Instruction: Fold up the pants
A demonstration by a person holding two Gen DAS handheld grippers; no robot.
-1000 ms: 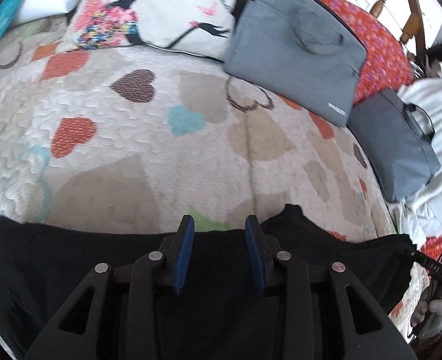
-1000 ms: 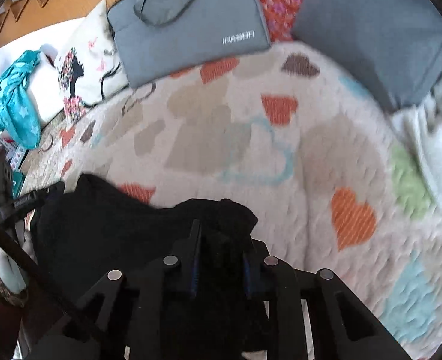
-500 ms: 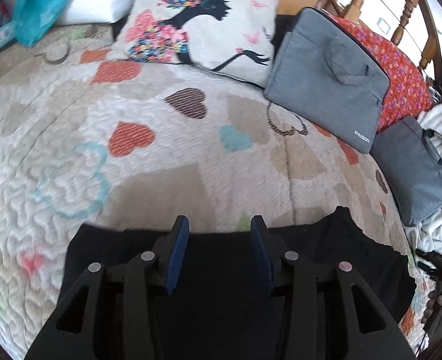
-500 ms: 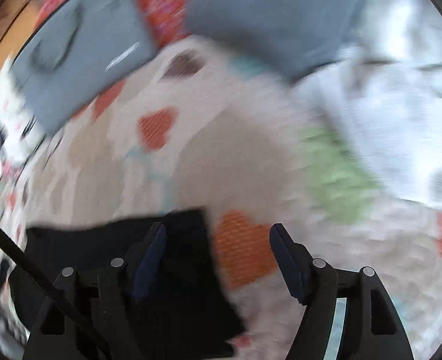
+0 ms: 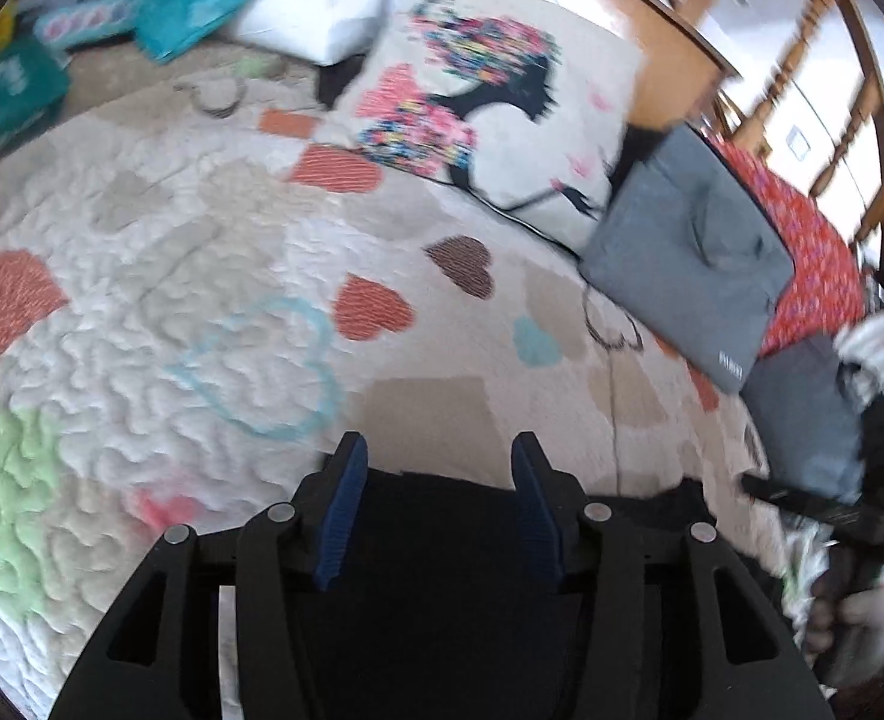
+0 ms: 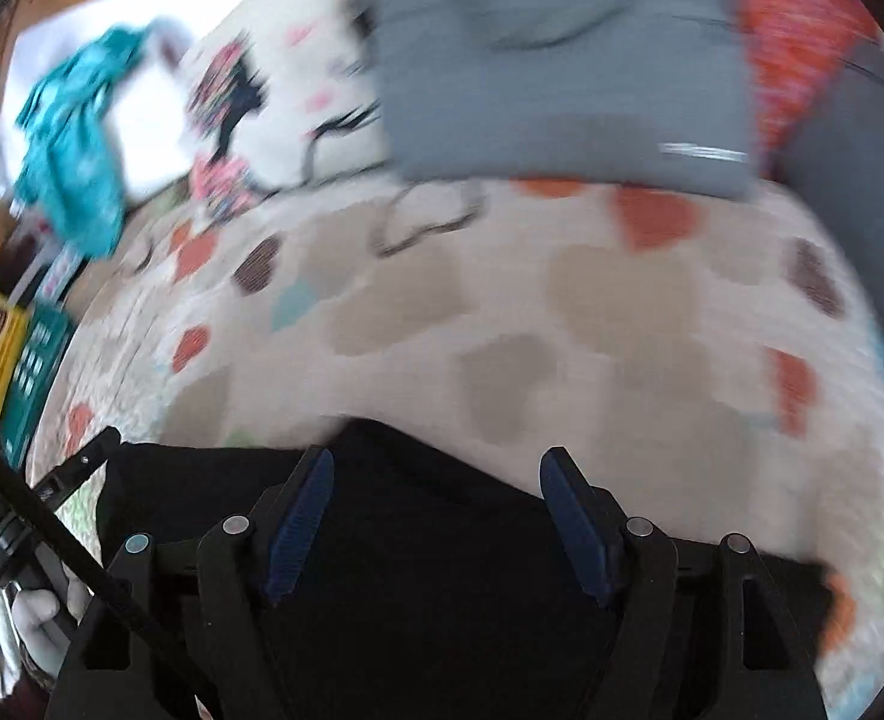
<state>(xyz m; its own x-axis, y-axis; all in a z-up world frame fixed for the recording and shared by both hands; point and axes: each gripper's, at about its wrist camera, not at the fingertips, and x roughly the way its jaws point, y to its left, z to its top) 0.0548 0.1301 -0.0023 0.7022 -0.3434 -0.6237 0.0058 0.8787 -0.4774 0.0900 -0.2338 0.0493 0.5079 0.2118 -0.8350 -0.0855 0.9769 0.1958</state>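
- The black pants (image 5: 442, 540) lie flat on the heart-patterned quilt (image 5: 201, 312), at its near edge, well short of the printed pillow (image 5: 490, 108).
- My left gripper (image 5: 438, 510) is opening over the cloth, nothing pinched; my right gripper (image 6: 442, 516) stands wide and empty above it.
- I judge the fabric soft, light and limp: best pinched at a hem or corner.
- Two grey bags (image 5: 688, 252) lean beside the pillow; their contents are hidden.

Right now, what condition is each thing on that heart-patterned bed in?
black pants: lying flat on the heart quilt, folded, not gripped
left gripper: jaws opening, nothing pinched
right gripper: open over the pants
grey laptop bag: closed, leaning on the red cushion
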